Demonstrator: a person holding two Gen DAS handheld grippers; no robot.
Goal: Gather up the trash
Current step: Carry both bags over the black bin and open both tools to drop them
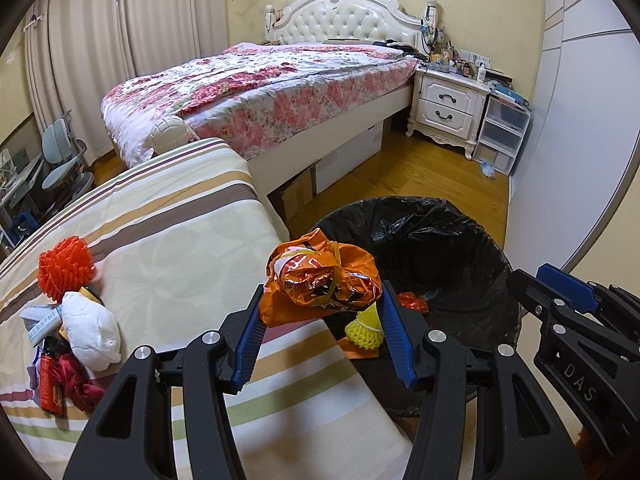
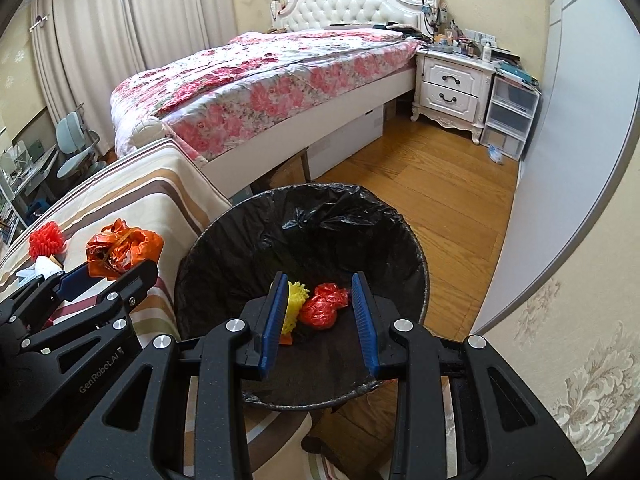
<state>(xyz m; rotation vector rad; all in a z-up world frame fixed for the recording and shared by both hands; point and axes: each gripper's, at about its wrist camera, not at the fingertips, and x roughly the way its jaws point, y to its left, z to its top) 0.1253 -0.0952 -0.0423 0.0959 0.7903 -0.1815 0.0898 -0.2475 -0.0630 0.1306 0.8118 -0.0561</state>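
Between the left gripper's jaws sits a crumpled orange bag.

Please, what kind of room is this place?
Most likely a home bedroom. A bed with a floral quilt and a white tufted headboard fills the back, a white nightstand stands beside it, and curtains cover the left wall.

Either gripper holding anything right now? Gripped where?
Left gripper clamps the crumpled orange plastic bag by its lower sides, beside the bin. Right gripper is open, holding nothing, above the bin.
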